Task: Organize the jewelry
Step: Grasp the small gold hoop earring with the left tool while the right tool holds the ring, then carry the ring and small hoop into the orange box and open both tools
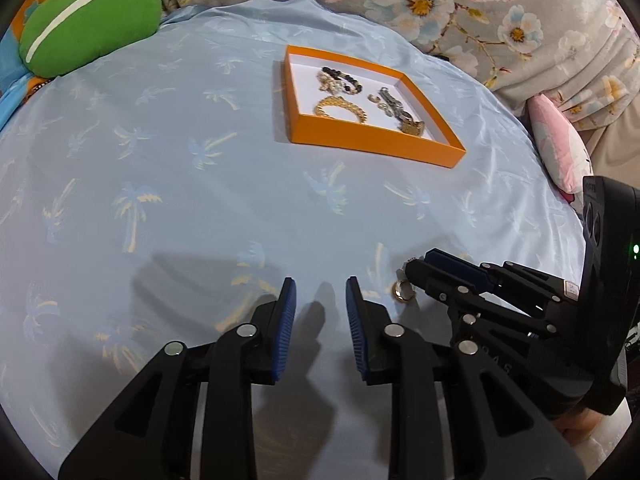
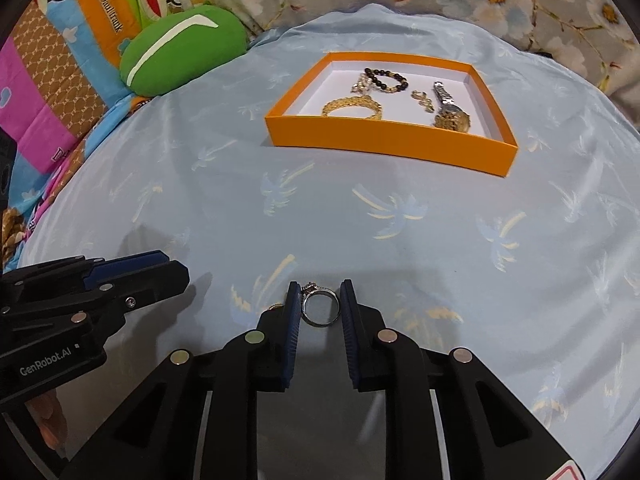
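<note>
Ring (image 2: pixel 320 307) sits gripped in right hand-held gripper (image 2: pixel 320 304); left hand-held gripper (image 1: pixel 321 300) narrow, empty.

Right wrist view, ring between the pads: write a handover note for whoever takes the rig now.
Left gripper: open, empty, over the blue cloth.
Right gripper: pads flank the silver ring lying on the cloth; firm grip cannot be told.
Done: orange tray holds the gold bracelet, beaded bracelet and watch.
Left: move the silver ring to the tray, then probably the gold ring beside it.
</note>
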`<move>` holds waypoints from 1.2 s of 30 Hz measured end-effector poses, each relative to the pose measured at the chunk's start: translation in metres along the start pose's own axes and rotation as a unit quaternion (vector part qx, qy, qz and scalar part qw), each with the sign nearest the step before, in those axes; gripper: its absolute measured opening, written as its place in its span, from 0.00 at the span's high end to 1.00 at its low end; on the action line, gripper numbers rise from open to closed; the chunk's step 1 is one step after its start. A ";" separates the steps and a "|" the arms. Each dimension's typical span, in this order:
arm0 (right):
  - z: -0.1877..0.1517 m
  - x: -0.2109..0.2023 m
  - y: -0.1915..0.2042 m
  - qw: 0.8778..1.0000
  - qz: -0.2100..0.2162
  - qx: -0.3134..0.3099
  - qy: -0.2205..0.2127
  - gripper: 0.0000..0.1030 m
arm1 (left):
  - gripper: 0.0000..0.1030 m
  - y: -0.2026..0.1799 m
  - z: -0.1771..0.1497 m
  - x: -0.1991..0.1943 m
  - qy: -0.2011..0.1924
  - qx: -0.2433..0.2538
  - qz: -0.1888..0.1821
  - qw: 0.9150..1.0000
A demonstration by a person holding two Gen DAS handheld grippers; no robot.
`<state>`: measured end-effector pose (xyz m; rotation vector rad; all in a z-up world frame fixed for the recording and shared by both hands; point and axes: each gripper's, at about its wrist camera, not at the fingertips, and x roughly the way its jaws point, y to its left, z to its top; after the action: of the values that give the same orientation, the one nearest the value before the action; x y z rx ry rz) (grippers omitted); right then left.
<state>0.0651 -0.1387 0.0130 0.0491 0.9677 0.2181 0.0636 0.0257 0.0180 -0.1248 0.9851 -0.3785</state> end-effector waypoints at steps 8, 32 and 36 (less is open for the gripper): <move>-0.010 -0.020 -0.033 0.999 -0.024 0.044 -0.009 0.82 | 0.69 -0.040 -0.007 0.018 0.022 0.049 -0.025 0.998; -0.003 -0.034 -0.051 0.997 -0.021 0.068 -0.033 0.82 | 0.85 -0.062 0.009 0.024 -0.008 0.095 -0.013 0.995; 0.015 -0.035 -0.053 0.996 -0.024 0.065 -0.049 0.82 | 0.85 -0.057 0.031 0.020 -0.025 0.086 -0.013 0.996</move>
<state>0.0666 -0.1970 0.0427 0.1537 0.8835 0.1079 0.0842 -0.0366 0.0347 0.0088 0.8990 -0.4790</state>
